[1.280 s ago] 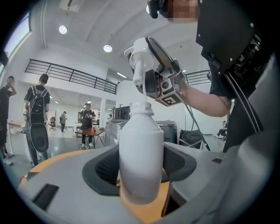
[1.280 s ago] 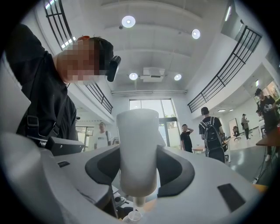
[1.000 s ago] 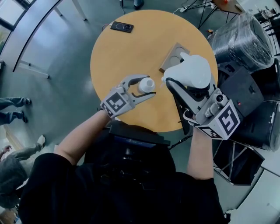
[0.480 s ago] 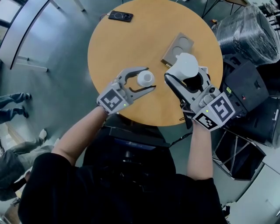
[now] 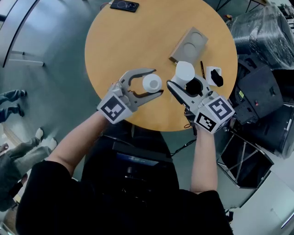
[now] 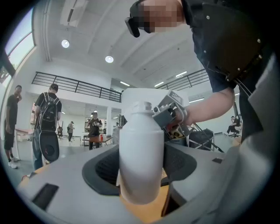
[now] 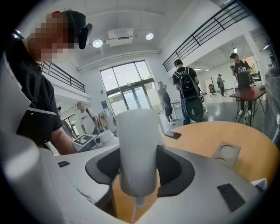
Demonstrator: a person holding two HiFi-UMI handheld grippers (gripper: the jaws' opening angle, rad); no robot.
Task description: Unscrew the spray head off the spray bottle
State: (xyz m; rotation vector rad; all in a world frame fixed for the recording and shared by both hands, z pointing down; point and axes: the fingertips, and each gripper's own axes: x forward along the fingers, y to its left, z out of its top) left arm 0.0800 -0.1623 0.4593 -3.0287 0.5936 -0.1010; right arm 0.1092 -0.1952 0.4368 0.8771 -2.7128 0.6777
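Seen from above, you stand at the near edge of a round wooden table (image 5: 128,41), a gripper in each hand.

Your left gripper (image 5: 156,82) points level, its jaws spread wide and pinching the white bottle (image 6: 140,148) by its body, pads pressed on both sides. The bottle is upright over the table's near part. Its threaded neck (image 6: 141,106) is bare, w/ nothing screwed on. Can't tell whether its base touches the wood.

Your right gripper (image 5: 180,79) is just to the right of the bottle and tilts a little downward. Its jaws are partly spread and clamp the white spray head (image 7: 136,148) by its round body. A thin tube (image 7: 136,203) hangs from the underside of the head, over the wood. So the head is off the bottle, and the two are apart but near each other.

Beyond the right gripper a grey square pad (image 5: 189,43) w/ a round recess lies flat. A dark phone (image 5: 124,5) lies at the table's far edge.
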